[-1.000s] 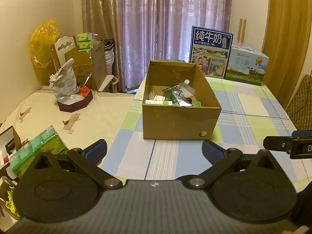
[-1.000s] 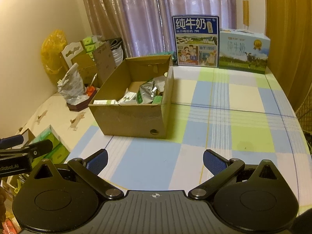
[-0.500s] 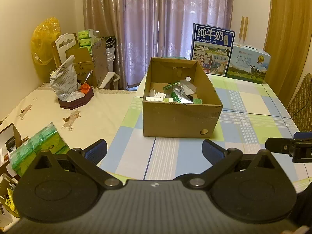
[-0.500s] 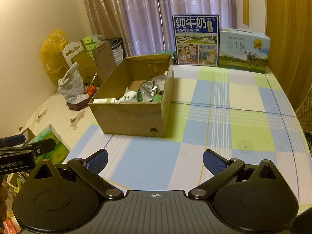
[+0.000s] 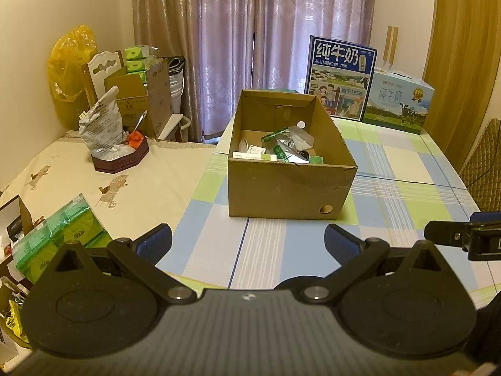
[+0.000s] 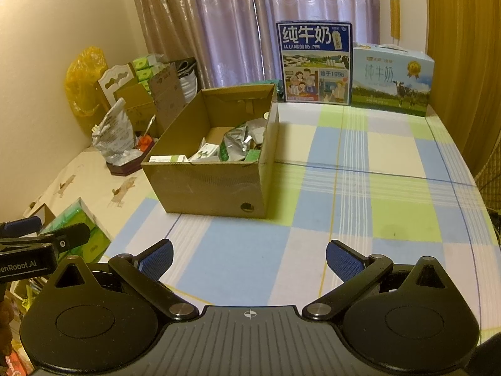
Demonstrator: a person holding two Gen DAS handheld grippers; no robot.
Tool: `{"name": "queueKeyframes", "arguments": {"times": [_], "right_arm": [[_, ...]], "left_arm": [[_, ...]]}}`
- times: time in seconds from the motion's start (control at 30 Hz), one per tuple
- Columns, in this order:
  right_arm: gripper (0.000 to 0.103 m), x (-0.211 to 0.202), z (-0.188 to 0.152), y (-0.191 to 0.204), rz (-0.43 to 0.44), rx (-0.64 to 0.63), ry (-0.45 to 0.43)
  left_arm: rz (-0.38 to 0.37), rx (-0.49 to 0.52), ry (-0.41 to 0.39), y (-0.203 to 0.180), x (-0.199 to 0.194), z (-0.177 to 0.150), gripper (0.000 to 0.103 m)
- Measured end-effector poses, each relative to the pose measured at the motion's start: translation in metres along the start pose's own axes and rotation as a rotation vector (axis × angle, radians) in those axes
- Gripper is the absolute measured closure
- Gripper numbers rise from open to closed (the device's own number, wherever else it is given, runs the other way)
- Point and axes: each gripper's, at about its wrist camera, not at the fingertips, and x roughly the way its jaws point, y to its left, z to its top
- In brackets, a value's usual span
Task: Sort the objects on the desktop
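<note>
On the bench with its blue, green and white checked cloth (image 5: 404, 169) stands an open brown cardboard box (image 5: 289, 188), ahead of both tongs and well apart from them. Its near wall hides most of the contents; a crumpled silver foil pouch (image 6: 236, 144) and small green-and-white cartons (image 6: 167, 158) show above the rim, the rest perhaps more packets. The left tongs (image 5: 247, 242) and right tongs (image 6: 249, 256) hang with blue pads wide apart, gripping nothing. The right tongs' tip is cut off at the left view's edge.
</note>
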Motion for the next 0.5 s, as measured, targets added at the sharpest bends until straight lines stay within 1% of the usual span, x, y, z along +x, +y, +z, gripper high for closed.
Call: {"name": "queueKeyframes", "arguments": {"times": [0.5], "right_arm": [[0.002, 0.0051, -0.0045, -0.0009, -0.003, 0.002, 0.012]], "left_arm": [[-0.005, -0.013, 0.003, 0.0006, 0.0016, -0.0027, 0.001]]}}
